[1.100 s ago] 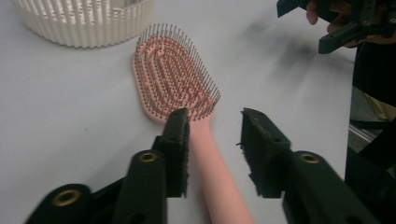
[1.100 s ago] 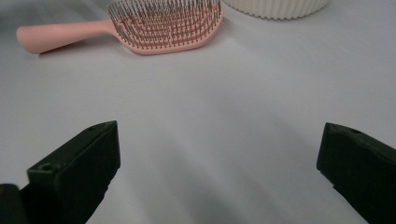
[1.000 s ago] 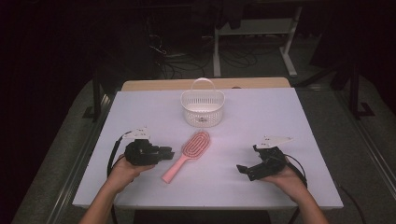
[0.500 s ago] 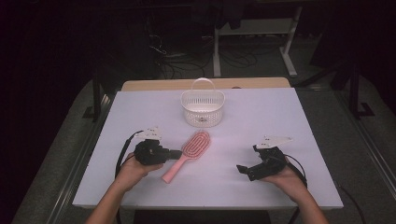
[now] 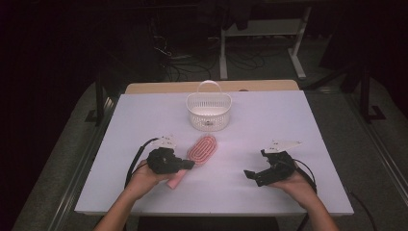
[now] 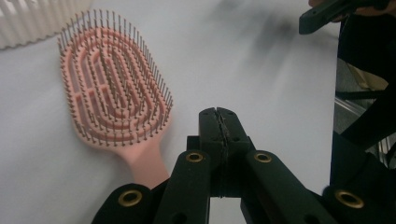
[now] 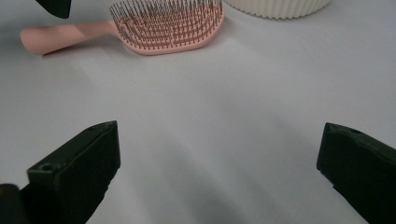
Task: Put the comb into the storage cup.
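A pink paddle hairbrush (image 5: 198,155) lies bristles-up near the middle of the white table (image 5: 308,125), its head pointing toward the white slotted basket (image 5: 209,111) at the far side and its handle angled toward the near left. The left tool (image 5: 188,164), held in the person's left hand (image 5: 144,177), sits right at that handle. In the left gripper view its jaws are pressed together with nothing between them, and the brush handle (image 6: 148,161) passes just to the left of the closed tips rather than inside them. The jaws have just been closing, and they closed on air. The right tool (image 5: 250,174) rests on the near right of the table, well apart from the brush. Its jaws stand wide open and empty in the right gripper view, facing the hairbrush (image 7: 154,23) and the basket's ribbed wall (image 7: 275,7) beyond.

The step in hand appears to be the approach to the brush, with no grasp made yet and the brush flat on the table outside the basket. The next move would likely call for the left tool to open, shift sideways until the slim handle lies between the jaws, and then close firmly, since the rounded handle could slip or roll from a shallow pinch.
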Action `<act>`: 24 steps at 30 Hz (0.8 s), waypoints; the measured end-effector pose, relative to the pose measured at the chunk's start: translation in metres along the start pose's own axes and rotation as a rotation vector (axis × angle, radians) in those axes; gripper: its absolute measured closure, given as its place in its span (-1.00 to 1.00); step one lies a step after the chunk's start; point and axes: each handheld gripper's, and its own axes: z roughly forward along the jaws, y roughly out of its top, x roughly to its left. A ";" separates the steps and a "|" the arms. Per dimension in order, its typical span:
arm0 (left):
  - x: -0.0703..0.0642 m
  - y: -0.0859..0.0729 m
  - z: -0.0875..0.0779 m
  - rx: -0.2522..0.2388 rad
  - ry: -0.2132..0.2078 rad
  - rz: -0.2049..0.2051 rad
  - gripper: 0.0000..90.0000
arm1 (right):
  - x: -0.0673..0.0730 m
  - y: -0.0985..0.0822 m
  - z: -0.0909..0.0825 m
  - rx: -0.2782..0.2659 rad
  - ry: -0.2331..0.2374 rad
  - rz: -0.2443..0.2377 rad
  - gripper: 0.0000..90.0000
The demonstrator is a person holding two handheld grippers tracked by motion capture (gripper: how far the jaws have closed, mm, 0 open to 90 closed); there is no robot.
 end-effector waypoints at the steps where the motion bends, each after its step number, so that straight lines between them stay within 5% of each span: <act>1: 0.000 0.000 0.002 0.004 -0.004 -0.001 1.00 | 0.000 0.000 0.000 0.000 0.001 0.000 -1.00; 24: -0.003 -0.011 0.023 0.165 0.057 0.026 1.00 | -0.001 0.000 0.000 -0.001 0.007 0.003 -1.00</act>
